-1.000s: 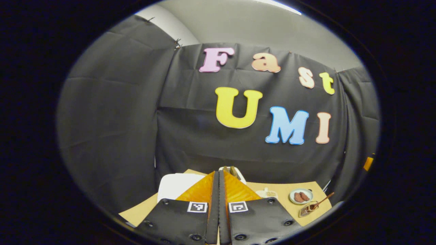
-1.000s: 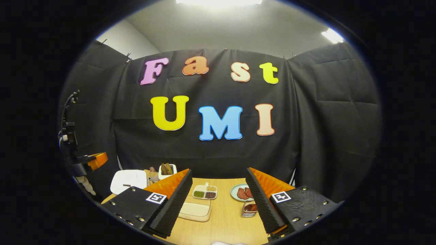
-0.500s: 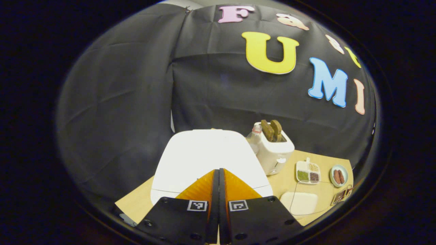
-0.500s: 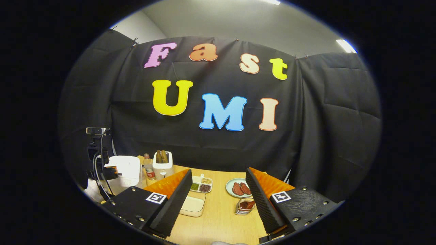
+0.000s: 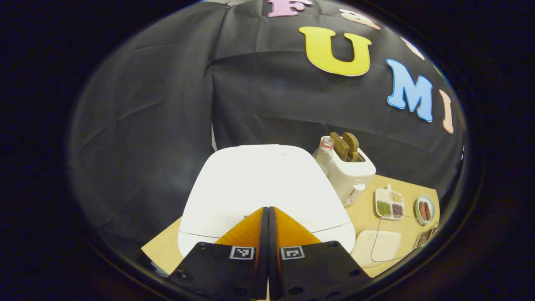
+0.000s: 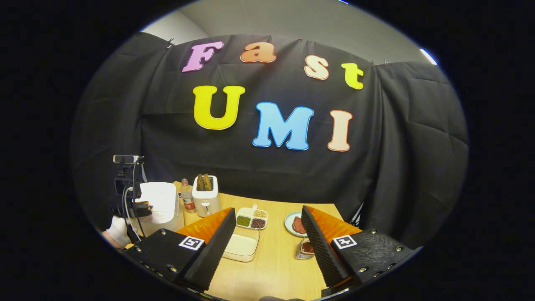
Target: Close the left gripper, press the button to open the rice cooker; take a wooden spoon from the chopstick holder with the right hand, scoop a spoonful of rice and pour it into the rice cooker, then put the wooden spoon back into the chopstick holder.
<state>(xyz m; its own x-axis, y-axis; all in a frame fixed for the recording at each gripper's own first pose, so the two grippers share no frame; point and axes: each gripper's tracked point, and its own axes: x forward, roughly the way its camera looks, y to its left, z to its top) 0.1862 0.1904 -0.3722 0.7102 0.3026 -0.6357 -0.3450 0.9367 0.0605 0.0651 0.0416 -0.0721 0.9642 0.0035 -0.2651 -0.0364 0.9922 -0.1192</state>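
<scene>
Now I keep left gripper (image 5: 268, 209) jaws together, pressing squarely on rice cooker (image 5: 259, 184) at desk's left edge; right gripper (image 6: 267, 228) jaws apart.

black cloth wall (image 6: 271, 175) behind wooden table (image 6: 276, 267); grey ceiling (image 6: 292, 21), strip light (image 6: 429, 56).

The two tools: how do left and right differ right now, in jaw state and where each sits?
The left tool has its jaws pressed together, empty; the right tool has its jaws spread wide, also empty. The left tool sits right at the closed white rice cooker, tips over its lid; the right tool hangs above the wooden table, away from the cooker, with the rice box between its fingers in its view. Both hold nothing.
</scene>
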